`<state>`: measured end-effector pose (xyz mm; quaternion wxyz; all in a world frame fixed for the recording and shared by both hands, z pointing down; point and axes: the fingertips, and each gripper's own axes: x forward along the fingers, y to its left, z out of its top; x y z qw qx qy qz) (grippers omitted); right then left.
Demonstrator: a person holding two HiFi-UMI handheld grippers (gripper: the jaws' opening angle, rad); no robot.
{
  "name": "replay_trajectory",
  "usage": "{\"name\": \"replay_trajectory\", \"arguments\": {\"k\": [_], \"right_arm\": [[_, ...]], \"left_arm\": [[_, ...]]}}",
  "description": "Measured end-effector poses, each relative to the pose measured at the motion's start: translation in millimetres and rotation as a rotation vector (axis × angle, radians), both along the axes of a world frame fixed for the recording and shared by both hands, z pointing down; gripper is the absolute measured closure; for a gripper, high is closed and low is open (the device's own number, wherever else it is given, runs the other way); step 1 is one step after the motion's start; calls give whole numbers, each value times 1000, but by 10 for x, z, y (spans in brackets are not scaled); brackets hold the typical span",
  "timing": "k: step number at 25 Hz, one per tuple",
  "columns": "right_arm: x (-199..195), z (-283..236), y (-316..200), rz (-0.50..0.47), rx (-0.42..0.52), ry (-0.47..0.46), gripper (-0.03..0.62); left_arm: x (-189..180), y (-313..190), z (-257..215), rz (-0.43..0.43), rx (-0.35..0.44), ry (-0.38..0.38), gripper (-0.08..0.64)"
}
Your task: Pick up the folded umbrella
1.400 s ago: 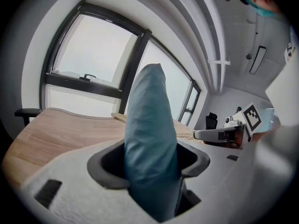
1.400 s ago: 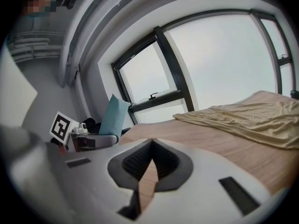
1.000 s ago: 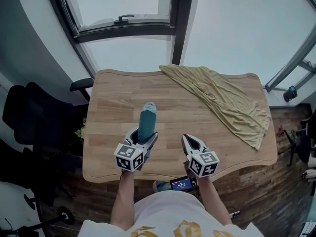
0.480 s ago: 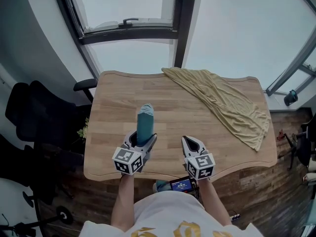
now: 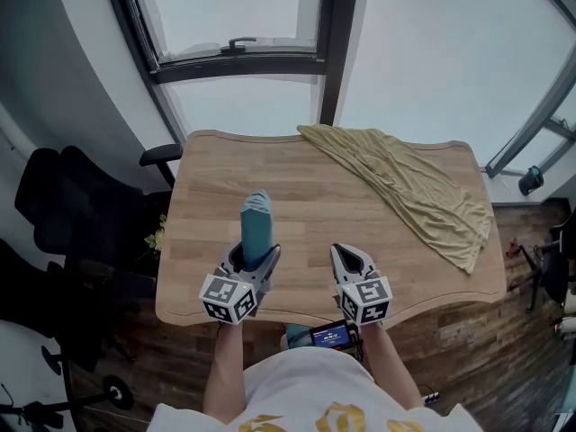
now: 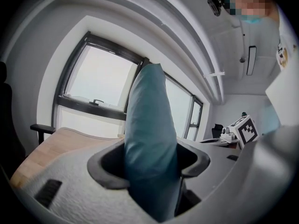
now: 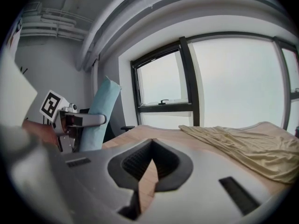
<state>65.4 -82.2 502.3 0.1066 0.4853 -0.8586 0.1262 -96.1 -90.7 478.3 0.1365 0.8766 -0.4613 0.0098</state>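
The folded umbrella [image 5: 256,225] is a teal sleeve-wrapped bundle. It is held off the wooden table [image 5: 306,174], pointing up and away from me. My left gripper [image 5: 253,259] is shut on its lower end; in the left gripper view the umbrella [image 6: 149,139] fills the gap between the jaws of the left gripper [image 6: 148,167]. My right gripper [image 5: 345,257] hovers over the table's near edge, to the right of the umbrella, shut and holding nothing. In the right gripper view the right gripper [image 7: 152,146] has its tips touching, and the umbrella [image 7: 98,120] stands at the left.
A crumpled tan cloth [image 5: 405,183] lies across the table's far right part. Black office chairs [image 5: 63,214] stand left of the table. Large windows [image 5: 243,43] rise behind it. A small lit screen [image 5: 331,335] sits below the table's near edge.
My left gripper has drawn the umbrella slightly left and toward me, still lifted. The right gripper has barely moved.
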Motion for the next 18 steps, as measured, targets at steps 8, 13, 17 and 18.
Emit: {"name": "replay_trajectory", "arguments": {"k": [8, 13, 17, 18], "right_arm": [[3, -161, 105, 16, 45, 32, 583], [33, -221, 256, 28, 58, 19, 583], [97, -260, 321, 53, 77, 32, 583], [114, -275, 323, 60, 83, 38, 583]], "left_arm": [[-126, 183, -173, -32, 42, 37, 272], [-150, 279, -258, -43, 67, 42, 271], [-119, 373, -321, -37, 88, 36, 270], [-113, 396, -337, -36, 94, 33, 271]]}}
